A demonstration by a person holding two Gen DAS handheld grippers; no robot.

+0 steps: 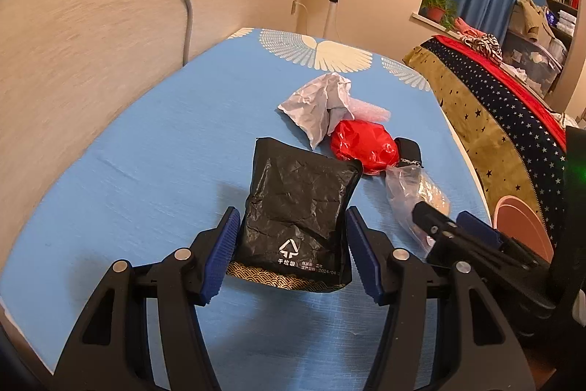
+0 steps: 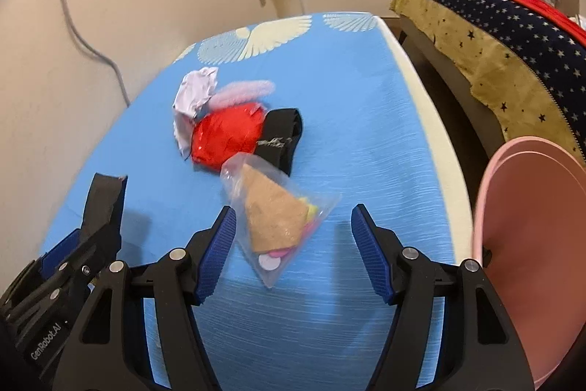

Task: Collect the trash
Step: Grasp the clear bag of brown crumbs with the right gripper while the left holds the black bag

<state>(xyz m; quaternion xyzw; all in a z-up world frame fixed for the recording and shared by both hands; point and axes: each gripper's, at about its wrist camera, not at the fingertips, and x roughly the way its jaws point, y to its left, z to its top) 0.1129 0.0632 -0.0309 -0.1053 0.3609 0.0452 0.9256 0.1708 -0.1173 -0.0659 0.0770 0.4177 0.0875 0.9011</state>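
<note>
A black trash bag lies on the blue table cover, between the spread blue pads of the left gripper, the pads just beside it. The right gripper, also spread wide, straddles a clear packet without gripping it. Only the right wrist view shows the pink bin at the table's edge; only the left shows the bag's printed label.

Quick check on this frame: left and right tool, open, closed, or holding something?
Left tool: open, straddling the black trash bag, not clamped.
Right tool: open, around the clear plastic bag, holding nothing.
</note>
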